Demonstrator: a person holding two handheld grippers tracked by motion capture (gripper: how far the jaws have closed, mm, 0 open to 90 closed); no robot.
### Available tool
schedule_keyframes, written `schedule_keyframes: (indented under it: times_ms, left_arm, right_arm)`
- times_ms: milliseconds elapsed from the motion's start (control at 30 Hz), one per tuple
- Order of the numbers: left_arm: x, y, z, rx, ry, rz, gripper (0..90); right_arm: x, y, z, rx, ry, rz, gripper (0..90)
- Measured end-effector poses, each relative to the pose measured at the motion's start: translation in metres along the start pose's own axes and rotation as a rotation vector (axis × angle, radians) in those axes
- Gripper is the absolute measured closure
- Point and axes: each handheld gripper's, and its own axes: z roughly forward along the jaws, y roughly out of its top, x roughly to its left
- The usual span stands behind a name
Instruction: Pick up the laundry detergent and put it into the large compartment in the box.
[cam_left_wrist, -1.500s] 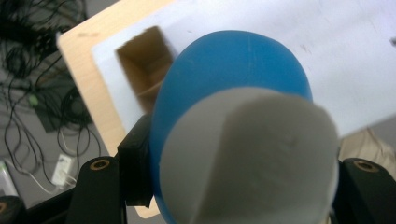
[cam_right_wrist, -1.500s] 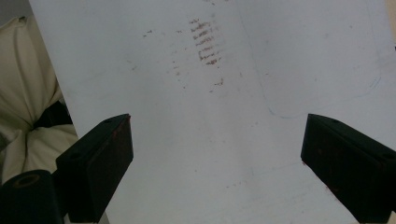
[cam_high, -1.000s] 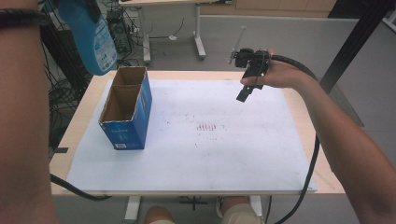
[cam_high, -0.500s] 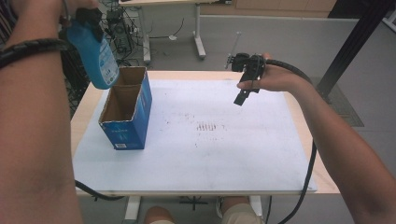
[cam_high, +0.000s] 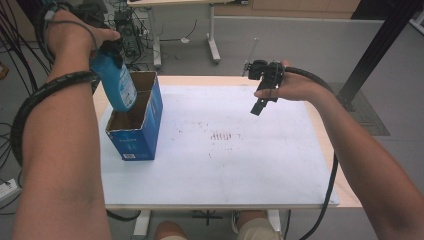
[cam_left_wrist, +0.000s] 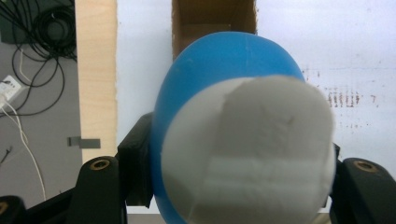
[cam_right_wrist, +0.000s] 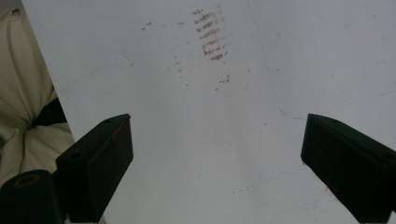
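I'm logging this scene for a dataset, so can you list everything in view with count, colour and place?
Bottle: one, blue with a pale label, held tilted over the box's open top.
Box: one, blue outside and brown cardboard inside, open-topped, on the table's left side.
Table: one, white sheet over a wooden top, with brownish marks near the middle.
Second table: one, pale legs, on the grey floor behind.
Cables: several, black, on the floor left of the table.
Left gripper: one, black, shut on the bottle.
Right gripper: one, black, jaws apart and holding nothing, above the table's far right part.
Forearms: two, entering from the bottom.
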Motion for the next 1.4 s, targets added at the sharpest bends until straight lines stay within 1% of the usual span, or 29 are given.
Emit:
schedule_keyframes:
  times_ms: [67, 233, 333, 467, 600, 767, 900, 967, 1033, 1167, 1233, 1300, 1400]
  left_arm:
    - [0.000, 0.001, 0.010, 0.017, 0.002, -0.001, 37.0]
    - [0.003, -0.003, 0.029, 0.018, -0.004, -0.012, 37.0]
    - [0.004, -0.005, 0.037, 0.018, -0.008, -0.018, 37.1]
    - [0.003, -0.006, 0.046, 0.018, -0.010, -0.028, 37.1]
    - [0.000, -0.007, 0.054, 0.018, -0.003, -0.034, 37.1]
    - [0.001, -0.009, 0.062, 0.021, -0.004, -0.063, 37.1]
    - [-0.002, -0.009, 0.069, 0.028, 0.003, -0.073, 37.1]
    - [-0.002, -0.010, 0.072, 0.027, 0.001, -0.076, 37.1]
    - [-0.001, -0.012, 0.076, 0.025, -0.001, -0.088, 37.1]
    - [-0.001, -0.014, 0.085, 0.025, 0.004, -0.101, 37.1]
    - [-0.002, -0.014, 0.089, 0.034, 0.008, -0.099, 37.1]
    - [-0.003, -0.015, 0.094, 0.027, 0.012, -0.092, 37.1]
    - [-0.004, -0.016, 0.103, 0.034, 0.006, -0.093, 37.1]
  right_arm:
    - [0.000, 0.001, 0.001, 0.002, 0.002, 0.000, 9.1]
    - [0.000, 0.002, 0.004, 0.007, 0.003, -0.003, 9.1]
    - [0.000, 0.003, 0.004, 0.011, 0.005, 0.006, 9.1]
    - [-0.001, 0.003, 0.005, 0.006, 0.004, 0.003, 9.1]
    - [-0.001, 0.004, 0.006, 0.012, 0.006, 0.002, 9.1]
    - [-0.001, 0.005, 0.006, 0.015, 0.006, 0.004, 9.1]
    - [-0.001, 0.005, 0.006, 0.013, 0.005, 0.001, 9.1]
    - [-0.001, 0.004, 0.007, 0.011, 0.006, 0.000, 9.1]
    - [-0.001, 0.003, 0.008, 0.008, 0.008, 0.002, 9.1]
    - [-0.002, 0.002, 0.010, 0.012, 0.011, 0.007, 9.1]
    - [-0.003, 0.001, 0.010, 0.009, 0.013, 0.008, 9.1]
    - [-0.003, -0.001, 0.011, 0.007, 0.014, 0.008, 9.1]
    - [-0.004, -0.001, 0.013, 0.008, 0.016, 0.012, 9.1]
